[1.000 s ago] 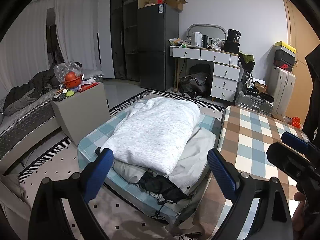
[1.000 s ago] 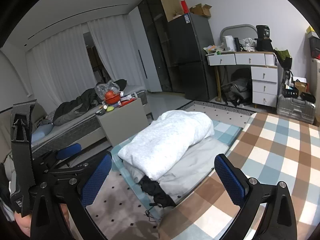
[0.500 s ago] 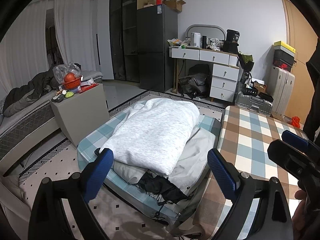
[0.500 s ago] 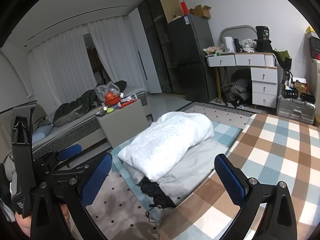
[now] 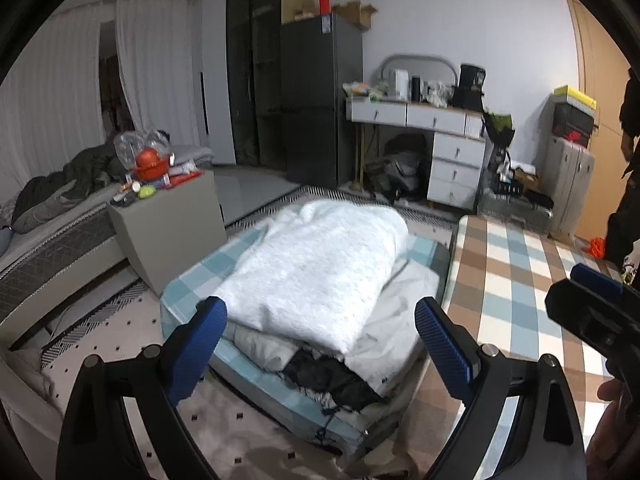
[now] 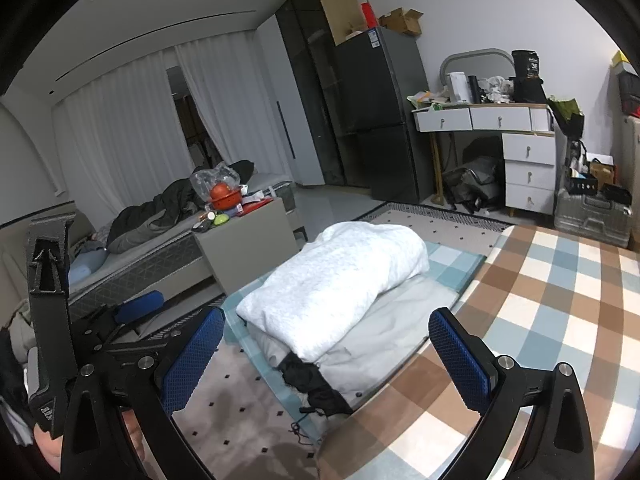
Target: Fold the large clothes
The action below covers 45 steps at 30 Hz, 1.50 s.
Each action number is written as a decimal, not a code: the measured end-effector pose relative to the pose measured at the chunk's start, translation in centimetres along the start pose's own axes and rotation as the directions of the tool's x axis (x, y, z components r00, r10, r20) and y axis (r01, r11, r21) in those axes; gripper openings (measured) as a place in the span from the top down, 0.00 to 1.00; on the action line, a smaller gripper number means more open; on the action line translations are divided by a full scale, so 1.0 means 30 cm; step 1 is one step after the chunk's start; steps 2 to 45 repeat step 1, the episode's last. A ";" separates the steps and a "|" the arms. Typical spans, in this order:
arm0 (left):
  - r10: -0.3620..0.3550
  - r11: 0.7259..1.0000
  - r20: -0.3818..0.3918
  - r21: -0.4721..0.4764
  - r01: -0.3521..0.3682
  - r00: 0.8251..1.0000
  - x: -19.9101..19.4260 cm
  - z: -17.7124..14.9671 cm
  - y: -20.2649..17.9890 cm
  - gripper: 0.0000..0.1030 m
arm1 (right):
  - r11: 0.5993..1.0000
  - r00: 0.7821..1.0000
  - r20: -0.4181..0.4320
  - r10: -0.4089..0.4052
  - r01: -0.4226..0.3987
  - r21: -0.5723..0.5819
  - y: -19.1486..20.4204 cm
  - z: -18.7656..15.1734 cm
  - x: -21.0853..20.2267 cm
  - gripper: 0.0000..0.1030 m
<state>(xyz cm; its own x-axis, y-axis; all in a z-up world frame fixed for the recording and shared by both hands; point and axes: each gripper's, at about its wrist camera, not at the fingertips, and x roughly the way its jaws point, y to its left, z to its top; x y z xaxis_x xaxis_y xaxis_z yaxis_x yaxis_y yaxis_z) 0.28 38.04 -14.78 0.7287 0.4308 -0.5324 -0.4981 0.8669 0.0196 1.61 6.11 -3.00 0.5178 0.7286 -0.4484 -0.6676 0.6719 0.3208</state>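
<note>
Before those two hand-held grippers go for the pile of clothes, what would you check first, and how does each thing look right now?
1. Left hand-held gripper open and empty: ok, jaws spread wide, nothing between them.
2. Right hand-held gripper open and empty: ok, same.
3. Top garment reachable: ok, the white garment lies on top of the pile, uncovered.
4. An edge or corner to grab: cannot tell, its hem is rolled under.
5. Room to spread it: ok, the checked cloth beside the pile is bare where visible.
6. Layers below staying put: cannot tell, a grey garment and a black garment lie directly under the white one.
</note>
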 end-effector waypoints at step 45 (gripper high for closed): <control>0.012 1.000 0.003 0.001 -0.012 1.000 0.000 0.002 0.000 0.10 | 1.000 1.000 0.001 0.004 -0.004 0.003 0.000 0.001 0.001 0.00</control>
